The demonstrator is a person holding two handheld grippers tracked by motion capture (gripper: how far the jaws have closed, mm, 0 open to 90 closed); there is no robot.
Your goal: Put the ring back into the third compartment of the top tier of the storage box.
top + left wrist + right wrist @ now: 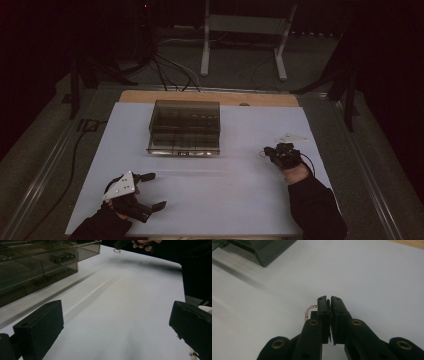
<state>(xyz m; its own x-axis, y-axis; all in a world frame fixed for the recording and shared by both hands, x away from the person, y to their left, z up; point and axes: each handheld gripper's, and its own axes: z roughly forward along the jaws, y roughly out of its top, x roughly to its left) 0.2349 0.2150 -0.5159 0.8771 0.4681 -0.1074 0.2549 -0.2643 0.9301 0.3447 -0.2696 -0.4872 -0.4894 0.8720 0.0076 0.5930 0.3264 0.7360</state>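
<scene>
Mostly hidden behind the right gripper's (329,300) closed jaws — a pink beaded bracelet (308,311), its grip unclear.

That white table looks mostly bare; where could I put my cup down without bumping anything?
The widest free patch of the white table lies in front of the smoky plastic drawer box, between the left gripper and the right gripper. The strips beside the box are free too. It is crowded near the right gripper, shut on a pink bead bracelet.

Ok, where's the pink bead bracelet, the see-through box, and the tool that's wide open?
pink bead bracelet (308,311): right gripper view, on its beads left of the shut tool.
see-through box (185,126): high view, on its lid.
left tool (150,190): high view, midway between its spread tips.
</scene>
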